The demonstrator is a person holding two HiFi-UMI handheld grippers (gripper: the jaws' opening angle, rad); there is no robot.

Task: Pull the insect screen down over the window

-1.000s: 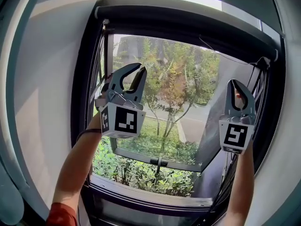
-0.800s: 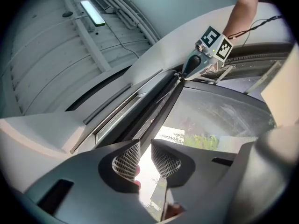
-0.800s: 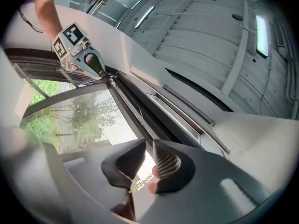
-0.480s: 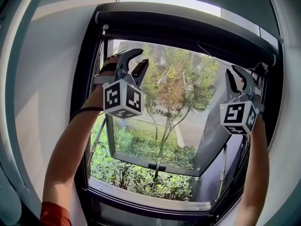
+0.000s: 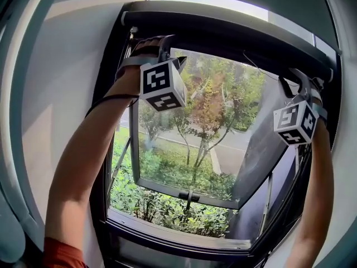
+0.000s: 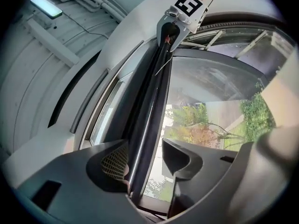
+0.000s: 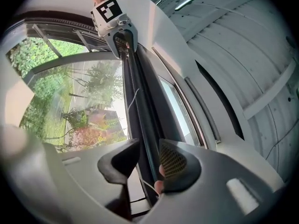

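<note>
Up at the top of the window, we hold both tongs raised to the insect screen (image 5: pixel 223 31), which lies gathered as a dark bar across the frame. Our left tongs (image 6: pixel 145 149) are opening. The bar runs between their jaws, close against the meshed pad and clear of the other jaw. Our right tongs (image 7: pixel 147 148) are opening too, with the same bar between their jaws, beside the meshed pad and apart from the far jaw. Neither pair grips it. Below both tongs the window sash (image 5: pixel 184 190) stands swung outward.
</note>
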